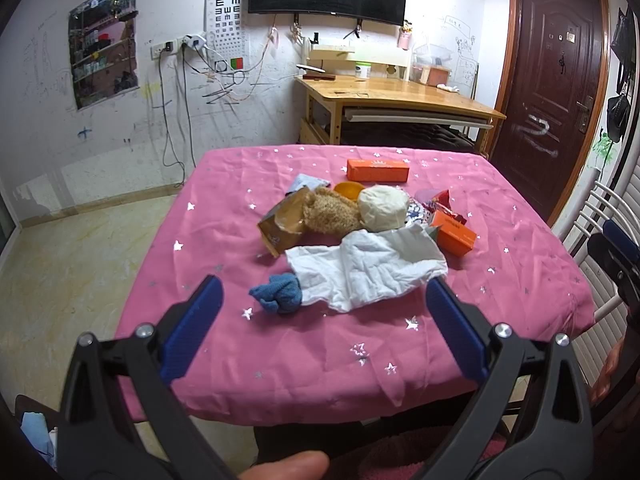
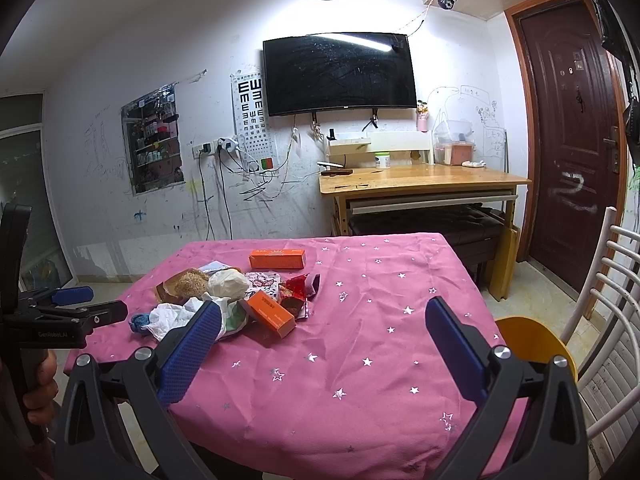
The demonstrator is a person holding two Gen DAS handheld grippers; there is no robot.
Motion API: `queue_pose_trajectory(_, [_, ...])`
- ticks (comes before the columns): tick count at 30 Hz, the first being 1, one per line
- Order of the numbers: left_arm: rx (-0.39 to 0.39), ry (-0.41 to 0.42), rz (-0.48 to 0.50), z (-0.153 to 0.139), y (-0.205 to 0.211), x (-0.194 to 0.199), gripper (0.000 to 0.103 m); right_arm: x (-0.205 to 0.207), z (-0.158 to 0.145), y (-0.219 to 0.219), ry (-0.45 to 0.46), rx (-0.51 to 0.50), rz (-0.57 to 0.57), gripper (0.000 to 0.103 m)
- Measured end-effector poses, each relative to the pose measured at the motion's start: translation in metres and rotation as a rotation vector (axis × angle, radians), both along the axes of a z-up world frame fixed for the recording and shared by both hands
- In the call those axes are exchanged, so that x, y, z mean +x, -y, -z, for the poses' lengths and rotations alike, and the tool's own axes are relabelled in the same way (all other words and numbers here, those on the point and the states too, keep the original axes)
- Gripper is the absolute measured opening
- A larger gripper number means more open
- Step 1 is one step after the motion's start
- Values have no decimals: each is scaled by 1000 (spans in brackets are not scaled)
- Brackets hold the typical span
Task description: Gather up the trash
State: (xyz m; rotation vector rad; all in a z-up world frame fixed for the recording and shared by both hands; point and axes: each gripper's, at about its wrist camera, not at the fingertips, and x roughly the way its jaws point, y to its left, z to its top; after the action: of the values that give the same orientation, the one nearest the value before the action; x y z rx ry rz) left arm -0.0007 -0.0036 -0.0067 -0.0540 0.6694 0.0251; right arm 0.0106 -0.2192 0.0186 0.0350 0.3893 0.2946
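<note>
Both grippers are hovering at the near edge of the pink tabletop [image 1: 280, 344], and neither is holding anything. The left gripper [image 1: 324, 300] is standing wide open, its blue pads flanking the near end of the trash pile. The right gripper [image 2: 324, 320] is also gaping wide, aimed over bare cloth to the right of the pile.

The trash is sitting clustered in the middle of the tabletop: a crumpled white tissue [image 1: 368, 272] lying nearest, a small blue wad [image 1: 278, 293] touching its left edge, a torn brown packet [image 1: 282, 226] and a fuzzy tan lump [image 1: 330, 212] behind, a pale round ball [image 1: 383, 207] beside them, and a small orange box [image 1: 456, 238] at the right. A long orange box [image 1: 378, 170] is lying apart on the far side. No bin is showing in either view.

The step in hand is probably a first pick, and the white tissue looks the likeliest target for the left gripper. To do it well, the gripper should be coming down centred on a raised fold, closing on the paper alone and not pinching the cloth below. The tissue will crush easily, so a bunched part gives surer hold than a flat edge.
</note>
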Motion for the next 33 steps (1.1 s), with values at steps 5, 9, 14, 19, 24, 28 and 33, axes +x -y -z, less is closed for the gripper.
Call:
queue_pose_trajectory(5, [1,-1,-1,1,1,0,97,0,1,0,0,-1,-1,96])
queue_pose_trajectory(9, [1,0,0,0,0,0,97,0,0,0,0,0,-1,96])
queue_pose_trajectory(14, [1,-1,0,1,1,0,97,0,1,0,0,-1,0,96])
queue_pose_trajectory(19, [2,-1,0,1,1,0,97,0,0,0,0,-1,-1,96])
queue_pose_trajectory(24, [2,-1,0,0,0,0,97,0,1,0,0,0,-1,96])
queue_pose_trajectory(28, [3,-1,1,2,1,0,97,0,1,0,-1,0,-1,96])
queue_pose_trajectory(33, [3,-2,1,2,0,0,97,0,1,-1,-1,0,-1,96])
